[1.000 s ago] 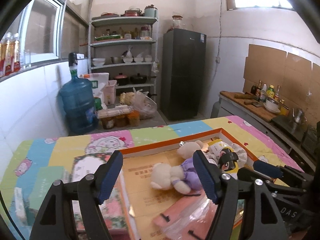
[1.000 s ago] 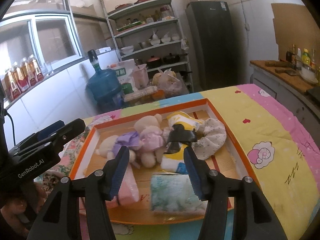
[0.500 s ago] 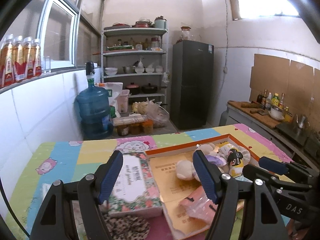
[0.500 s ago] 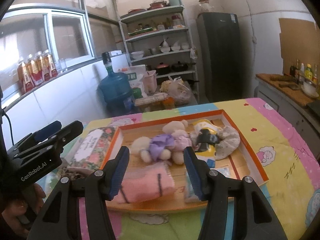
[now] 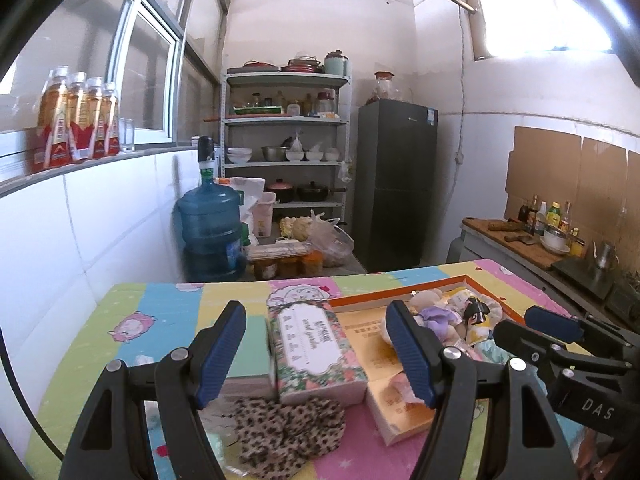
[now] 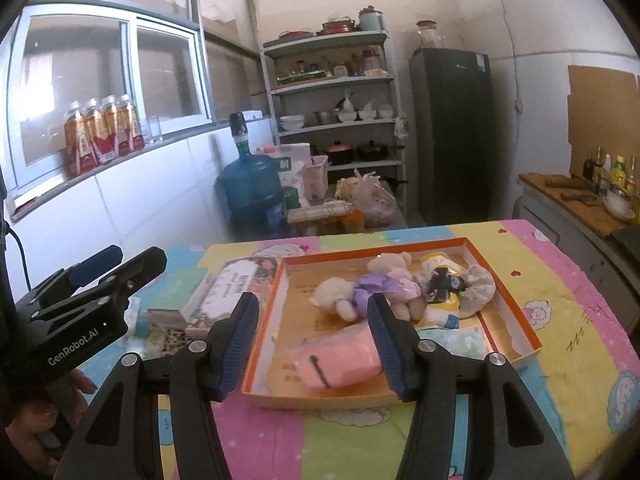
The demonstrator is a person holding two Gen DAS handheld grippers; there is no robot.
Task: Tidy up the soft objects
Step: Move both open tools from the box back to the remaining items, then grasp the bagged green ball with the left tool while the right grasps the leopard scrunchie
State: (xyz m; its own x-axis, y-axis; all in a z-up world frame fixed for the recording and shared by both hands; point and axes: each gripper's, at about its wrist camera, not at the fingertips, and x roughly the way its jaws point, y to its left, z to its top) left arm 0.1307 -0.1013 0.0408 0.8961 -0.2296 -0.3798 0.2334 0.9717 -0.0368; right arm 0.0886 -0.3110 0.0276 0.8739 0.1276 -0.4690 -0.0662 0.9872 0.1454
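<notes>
On the counter (image 6: 560, 276) covered in a pastel cartoon cloth, the orange-rimmed cardboard tray (image 6: 516, 316) is seen holding plush toys (image 6: 372, 288). A leopard-print fabric piece (image 5: 288, 428) lies outside it, probably next to be collected. Left gripper (image 5: 316, 354) and right gripper (image 6: 312, 344) are held wide apart, empty.

The pale green printed cloth (image 6: 456, 338) in the orange-rimmed cardboard tray (image 6: 516, 312) is partly hidden behind a blue finger pad (image 6: 386, 344). The soft pink bundle (image 6: 340, 356) looks blurry. In the left view, the leopard-print fabric piece (image 5: 288, 426) is fuzzy, and a black finger covers its left side. Words on the flowery tissue box (image 5: 316, 352) are too small to read.
</notes>
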